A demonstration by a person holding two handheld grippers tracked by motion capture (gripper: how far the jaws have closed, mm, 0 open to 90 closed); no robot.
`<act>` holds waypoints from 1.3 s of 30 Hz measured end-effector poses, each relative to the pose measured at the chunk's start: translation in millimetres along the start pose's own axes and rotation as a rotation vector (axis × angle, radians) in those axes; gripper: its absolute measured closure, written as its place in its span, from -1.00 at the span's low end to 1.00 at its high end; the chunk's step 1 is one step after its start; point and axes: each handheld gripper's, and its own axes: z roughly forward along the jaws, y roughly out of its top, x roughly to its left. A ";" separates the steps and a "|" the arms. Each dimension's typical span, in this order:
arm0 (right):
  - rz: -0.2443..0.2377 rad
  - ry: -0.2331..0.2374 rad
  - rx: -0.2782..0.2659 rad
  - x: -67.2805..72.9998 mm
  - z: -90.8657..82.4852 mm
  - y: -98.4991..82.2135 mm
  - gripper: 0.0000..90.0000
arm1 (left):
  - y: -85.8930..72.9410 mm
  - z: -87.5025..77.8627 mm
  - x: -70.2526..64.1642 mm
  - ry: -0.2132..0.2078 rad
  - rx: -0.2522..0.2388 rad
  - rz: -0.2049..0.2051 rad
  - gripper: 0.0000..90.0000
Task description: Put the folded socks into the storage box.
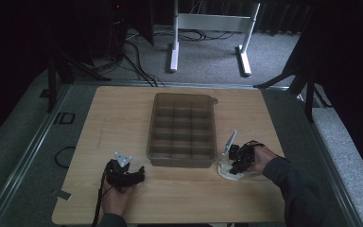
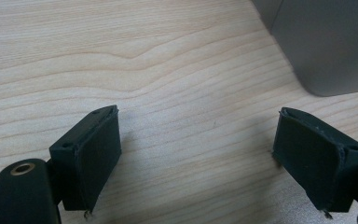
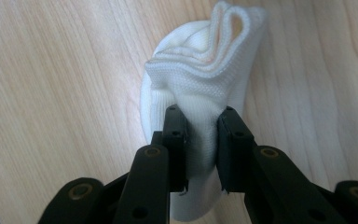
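A white folded sock (image 3: 200,79) lies on the wooden table, to the right of the divided tray's near corner, where it shows as a pale patch (image 1: 228,171). My right gripper (image 3: 201,149) is shut on the sock, its two black pads pinching a bunched fold of the knit; it sits over the sock (image 1: 238,161). My left gripper (image 2: 196,154) stands open over bare wood with nothing between its jaws, near the table's front left (image 1: 125,176).
A grey translucent tray (image 1: 183,129) with several compartments stands in the middle of the table; its corner (image 2: 326,46) shows ahead of my left gripper. White table legs and cables lie on the floor beyond the far edge.
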 end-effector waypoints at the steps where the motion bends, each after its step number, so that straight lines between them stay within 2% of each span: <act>1: -0.002 -0.006 -0.004 -0.9 -1.5 -2.2 0.69 | 0.0 0.0 0.0 0.000 0.000 0.000 -0.66; 6: -0.003 -0.018 -0.022 -1.7 -13.5 -6.1 0.69 | 0.0 0.0 -0.1 0.000 0.000 0.000 -0.66; 16: -0.039 -0.054 -0.029 3.0 -37.3 2.2 0.69 | 0.0 0.0 -0.1 0.000 0.000 0.000 -0.66; 28: -0.048 -0.080 -0.040 3.9 -63.2 3.5 0.69 | 0.0 0.0 -0.1 0.000 0.000 0.000 -0.66; 39: -0.065 -0.101 -0.040 4.8 -85.7 13.0 0.69 | 0.0 0.1 -0.1 0.001 -0.001 0.000 -0.66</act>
